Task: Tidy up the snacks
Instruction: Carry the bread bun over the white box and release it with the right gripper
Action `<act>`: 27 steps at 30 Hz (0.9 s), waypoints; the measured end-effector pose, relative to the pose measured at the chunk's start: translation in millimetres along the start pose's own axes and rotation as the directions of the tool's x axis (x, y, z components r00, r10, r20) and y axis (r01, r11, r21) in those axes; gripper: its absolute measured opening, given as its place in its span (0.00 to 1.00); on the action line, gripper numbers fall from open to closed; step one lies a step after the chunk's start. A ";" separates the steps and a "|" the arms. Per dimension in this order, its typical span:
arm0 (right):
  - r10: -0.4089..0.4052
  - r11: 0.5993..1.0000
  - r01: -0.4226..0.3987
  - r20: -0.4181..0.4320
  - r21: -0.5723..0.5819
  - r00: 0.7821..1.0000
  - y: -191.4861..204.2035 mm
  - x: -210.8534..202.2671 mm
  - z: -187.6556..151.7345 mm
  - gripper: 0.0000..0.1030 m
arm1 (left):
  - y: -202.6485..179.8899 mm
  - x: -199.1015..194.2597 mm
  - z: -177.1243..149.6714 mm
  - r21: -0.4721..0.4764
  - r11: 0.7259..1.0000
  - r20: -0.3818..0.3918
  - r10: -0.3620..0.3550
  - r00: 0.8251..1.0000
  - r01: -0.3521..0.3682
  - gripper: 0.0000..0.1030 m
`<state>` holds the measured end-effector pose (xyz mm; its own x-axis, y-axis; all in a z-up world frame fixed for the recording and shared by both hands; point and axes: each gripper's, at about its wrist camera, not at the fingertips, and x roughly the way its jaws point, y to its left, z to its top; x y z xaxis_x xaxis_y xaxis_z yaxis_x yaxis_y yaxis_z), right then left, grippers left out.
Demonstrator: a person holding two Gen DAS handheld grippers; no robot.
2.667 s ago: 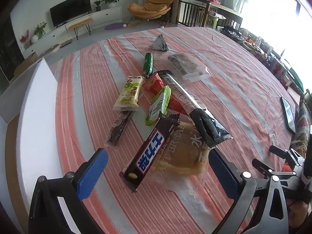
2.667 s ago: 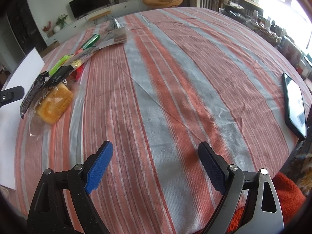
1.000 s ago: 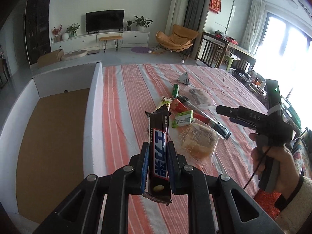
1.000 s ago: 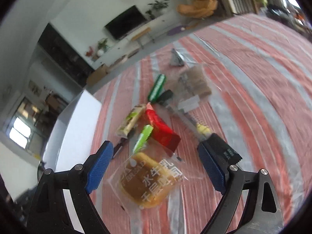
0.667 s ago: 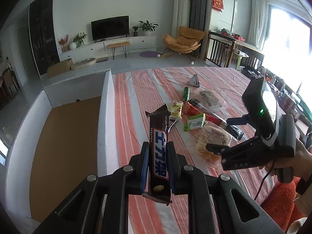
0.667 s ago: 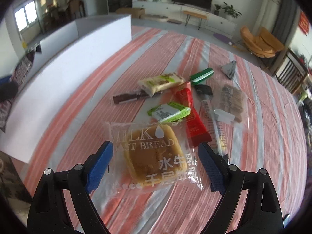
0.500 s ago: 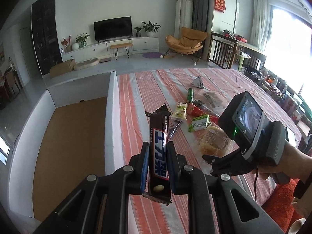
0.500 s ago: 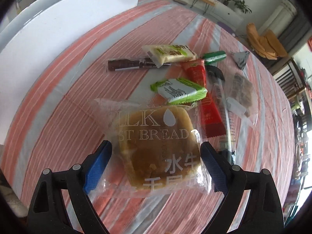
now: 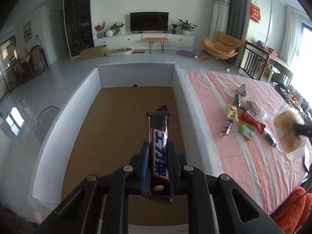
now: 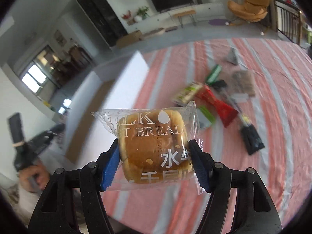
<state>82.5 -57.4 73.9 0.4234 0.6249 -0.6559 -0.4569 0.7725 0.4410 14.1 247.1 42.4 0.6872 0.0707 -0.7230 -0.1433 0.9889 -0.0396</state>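
A dark chocolate bar (image 9: 159, 148) with blue lettering stands upright in my left gripper (image 9: 158, 156), which is shut on it. It hangs above the brown floor of a white-walled box (image 9: 181, 97). My right gripper (image 10: 153, 150) is closing its jaws; both blue pads (image 10: 110, 165) press the sides of a clear packet of bread (image 10: 150, 132), held in the air over the striped table. The left wrist view shows the same bread (image 9: 288, 130) at the far right, on a dark fingertip.
Several snacks lie on the red-striped cloth (image 9: 204, 89): a red packet (image 9: 252, 120), a green-and-white pack (image 9: 232, 113), a small green pack (image 9: 246, 130), a black packet (image 10: 251, 136), a grey triangle (image 9: 241, 90). A phone (image 9: 306, 159) lies at the right edge.
My left gripper carried the chocolate bar leftward from the table's edge to over the box. My right gripper closed on the bread packet and lifted it off the cloth.
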 end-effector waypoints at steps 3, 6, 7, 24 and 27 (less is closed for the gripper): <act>0.129 0.990 -0.127 0.013 -0.063 0.992 62.7 16.7 27.4 0.69 | 23.6 8.0 -4.3 -0.045 0.998 -0.024 0.045 0.999 -0.046 0.16; 0.195 0.977 -0.194 -0.004 -0.083 0.981 113.8 57.3 44.0 0.69 | 44.8 12.4 -12.6 -0.099 0.991 -0.047 0.090 0.995 -0.095 0.18; 0.200 0.977 -0.200 -0.012 -0.078 0.980 126.6 74.9 46.1 0.69 | 53.4 13.9 -16.6 -0.119 0.986 -0.055 0.111 0.992 -0.117 0.20; -0.355 0.926 0.363 0.082 -0.108 0.931 16.8 64.1 -64.1 0.79 | 22.8 0.5 -24.7 -0.146 0.989 0.111 0.040 0.993 -0.023 0.97; -0.504 0.860 0.505 0.038 -0.071 0.863 -35.1 47.5 -104.0 0.79 | -15.3 3.9 -16.2 -0.028 0.999 0.156 0.037 0.987 -0.033 0.97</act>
<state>37.2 -66.6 -36.5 0.6255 0.1544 -0.7648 -0.2346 0.9721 0.0044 7.4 230.1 29.0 0.7838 0.1271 -0.6079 -0.1860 0.9819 -0.0345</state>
